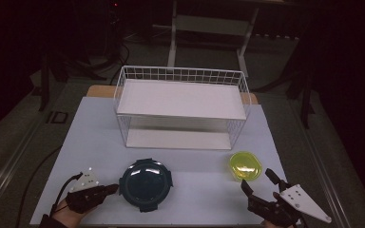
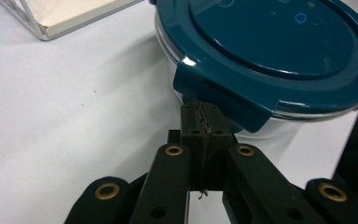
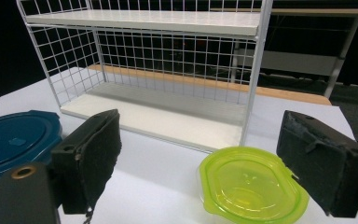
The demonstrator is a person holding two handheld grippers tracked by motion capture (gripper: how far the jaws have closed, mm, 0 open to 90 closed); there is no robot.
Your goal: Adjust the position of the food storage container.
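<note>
A round container with a dark blue clip lid (image 1: 146,184) sits on the white table at front centre. My left gripper (image 1: 113,189) lies just left of it, jaws shut with nothing between them. In the left gripper view the closed tips (image 2: 201,122) sit right below a lid clip of the blue container (image 2: 270,46). A yellow-green oval container (image 1: 245,166) stands at the front right. My right gripper (image 1: 257,180) is open just in front of it. In the right gripper view the yellow-green container (image 3: 249,189) lies ahead between the spread jaws, untouched.
A white wire rack with two shelves (image 1: 180,99) stands behind both containers, its lower shelf (image 3: 158,119) close to the green one. The blue container (image 3: 14,140) is at the left in the right gripper view. The surroundings beyond the table are dark.
</note>
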